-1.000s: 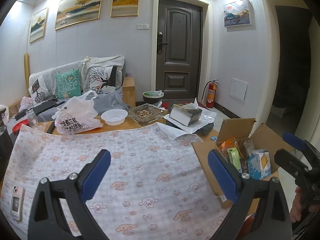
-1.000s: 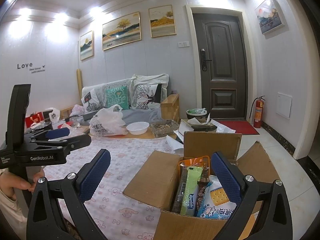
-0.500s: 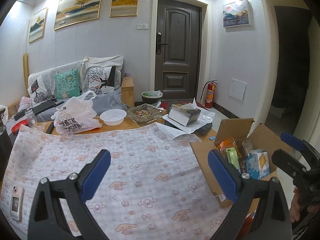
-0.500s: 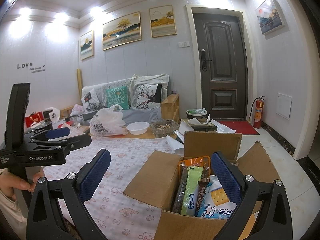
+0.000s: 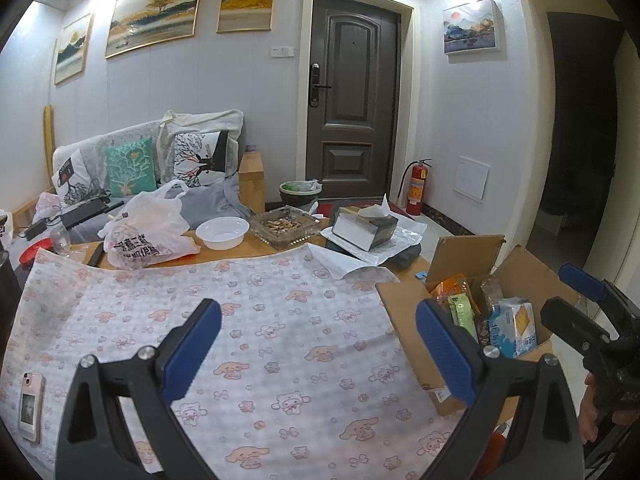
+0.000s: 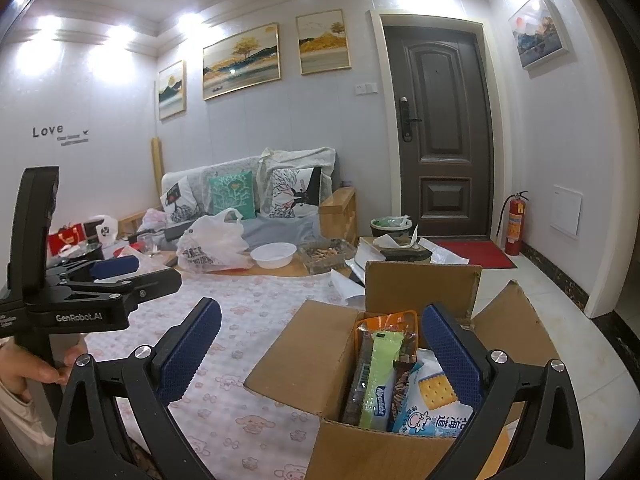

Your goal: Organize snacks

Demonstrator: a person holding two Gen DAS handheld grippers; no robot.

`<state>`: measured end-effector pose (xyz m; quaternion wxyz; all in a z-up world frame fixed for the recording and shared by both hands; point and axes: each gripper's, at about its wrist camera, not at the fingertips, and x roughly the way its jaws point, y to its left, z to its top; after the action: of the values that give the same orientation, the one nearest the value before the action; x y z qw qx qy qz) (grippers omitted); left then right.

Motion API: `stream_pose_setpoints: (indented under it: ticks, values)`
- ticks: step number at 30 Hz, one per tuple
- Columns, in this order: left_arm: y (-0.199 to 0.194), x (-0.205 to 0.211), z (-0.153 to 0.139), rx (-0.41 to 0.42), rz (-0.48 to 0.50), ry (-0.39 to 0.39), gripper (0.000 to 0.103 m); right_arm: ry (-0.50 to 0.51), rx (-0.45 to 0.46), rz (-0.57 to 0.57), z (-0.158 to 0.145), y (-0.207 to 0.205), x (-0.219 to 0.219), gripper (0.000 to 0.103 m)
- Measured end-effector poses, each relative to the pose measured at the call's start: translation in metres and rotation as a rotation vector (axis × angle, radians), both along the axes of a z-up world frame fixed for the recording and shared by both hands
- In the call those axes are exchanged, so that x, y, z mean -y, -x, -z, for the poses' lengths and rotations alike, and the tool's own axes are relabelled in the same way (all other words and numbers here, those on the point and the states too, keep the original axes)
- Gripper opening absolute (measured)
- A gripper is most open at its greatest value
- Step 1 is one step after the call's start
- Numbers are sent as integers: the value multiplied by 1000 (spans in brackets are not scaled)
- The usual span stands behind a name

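An open cardboard box (image 6: 304,360) (image 5: 404,300) stands on the table's right end and holds upright snack packs: a green bar (image 6: 378,380) (image 5: 460,312), a blue-and-white cracker bag (image 6: 432,400) (image 5: 514,324) and an orange pack (image 6: 386,318) (image 5: 450,286). My right gripper (image 6: 320,344) hovers open just above the box's near-left side, nothing between its fingers. My left gripper (image 5: 318,344) is open and empty over the patterned tablecloth (image 5: 240,320), left of the box. Each gripper shows in the other's view, at the frame edge.
A phone (image 5: 30,406) lies at the cloth's near-left edge. Behind the cloth sit a white plastic bag (image 5: 144,236), a white bowl (image 5: 222,232), a glass ashtray (image 5: 286,228) and a tissue box (image 5: 366,228). A sofa with cushions (image 5: 128,166) stands beyond.
Almost nothing differs. Both grippers stay open and hover in place; the left wrist view has drifted very slightly.
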<state>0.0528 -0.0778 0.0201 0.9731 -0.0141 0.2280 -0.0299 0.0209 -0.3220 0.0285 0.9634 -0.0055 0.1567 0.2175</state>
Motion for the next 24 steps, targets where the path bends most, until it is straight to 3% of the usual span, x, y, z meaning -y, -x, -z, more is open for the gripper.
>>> stream_pose_setpoints:
  ticks: [24]
  values:
    - [-3, -1, 2, -4, 20, 10, 97, 4, -3, 5, 2, -2, 2, 101]
